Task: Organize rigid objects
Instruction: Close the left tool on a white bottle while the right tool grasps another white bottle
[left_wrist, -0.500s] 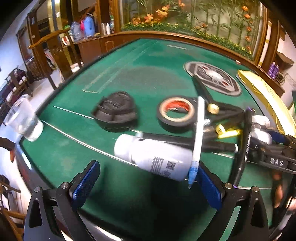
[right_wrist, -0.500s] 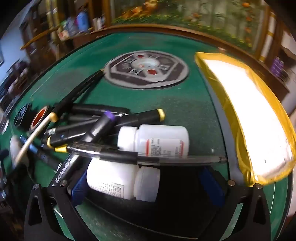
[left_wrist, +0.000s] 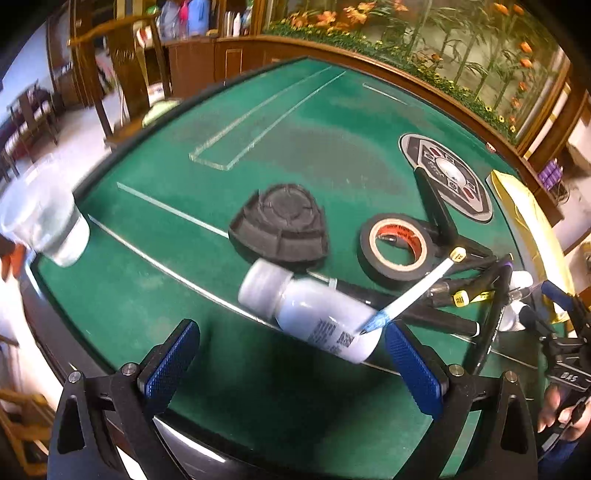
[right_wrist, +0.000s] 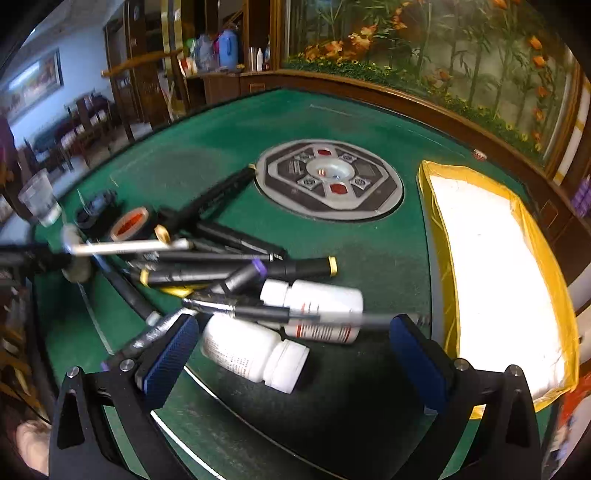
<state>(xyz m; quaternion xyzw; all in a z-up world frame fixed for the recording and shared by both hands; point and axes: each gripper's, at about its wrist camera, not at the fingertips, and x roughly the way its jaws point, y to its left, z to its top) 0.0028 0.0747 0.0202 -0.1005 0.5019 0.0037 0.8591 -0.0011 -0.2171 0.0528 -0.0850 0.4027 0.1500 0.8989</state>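
- Sorting has hardly begun; markers (right_wrist: 236, 273), pens and pill bottles sprawl on the green table (left_wrist: 295, 122), and the yellow-rimmed tray (right_wrist: 443, 236) holds nothing.
- My left gripper (left_wrist: 291, 365) is spread wide; a white bottle (left_wrist: 314, 317) lies just ahead.
- My right gripper (right_wrist: 295, 354) gapes too; another white bottle (right_wrist: 255, 350) lies between its fingers, unpinched.

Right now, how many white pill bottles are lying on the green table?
3. One lies between the left gripper's open fingers; two lie side by side ahead of the open right gripper, the nearer and the farther. Markers may hide more.
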